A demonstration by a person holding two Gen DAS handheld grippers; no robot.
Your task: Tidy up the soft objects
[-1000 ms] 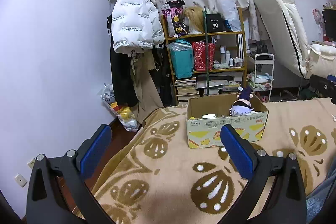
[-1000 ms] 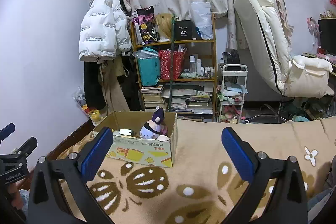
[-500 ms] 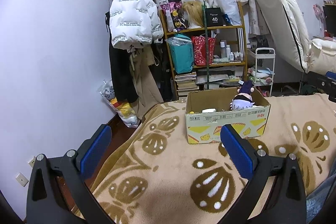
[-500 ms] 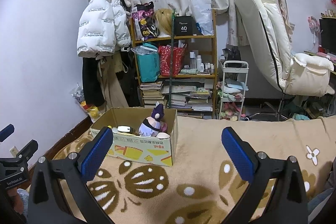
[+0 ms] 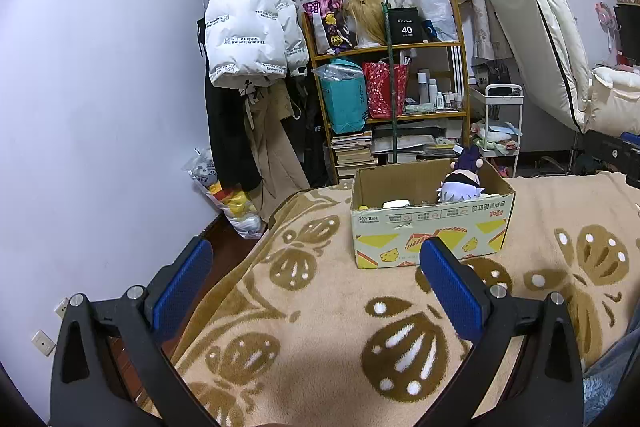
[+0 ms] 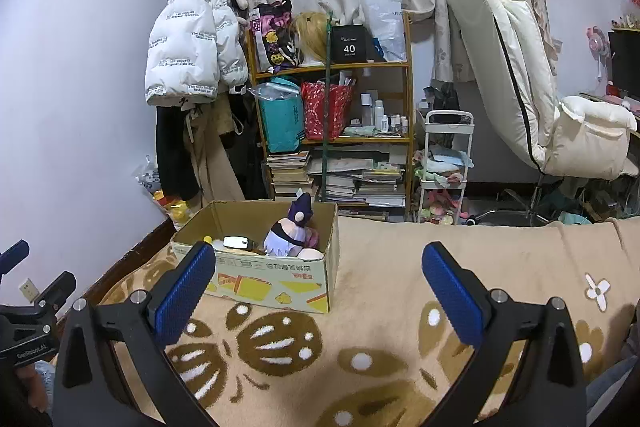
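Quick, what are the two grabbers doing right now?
Left gripper: open, holding nothing.
Right gripper: open, holding nothing.

Plush doll [image 6: 289,234] in cardboard box [image 6: 276,283] on blanket [image 6: 384,267], shelf [image 6: 336,131] behind.

Cardboard box [image 5: 430,223] now lower and nearer in both wrist views, both grippers slightly raised.

A white puffer jacket [image 5: 250,31] hangs on the wall beside a wooden shelf [image 6: 332,131] crammed with books and bags. A cream recliner chair [image 6: 532,99] stands near a small white cart [image 6: 444,163].
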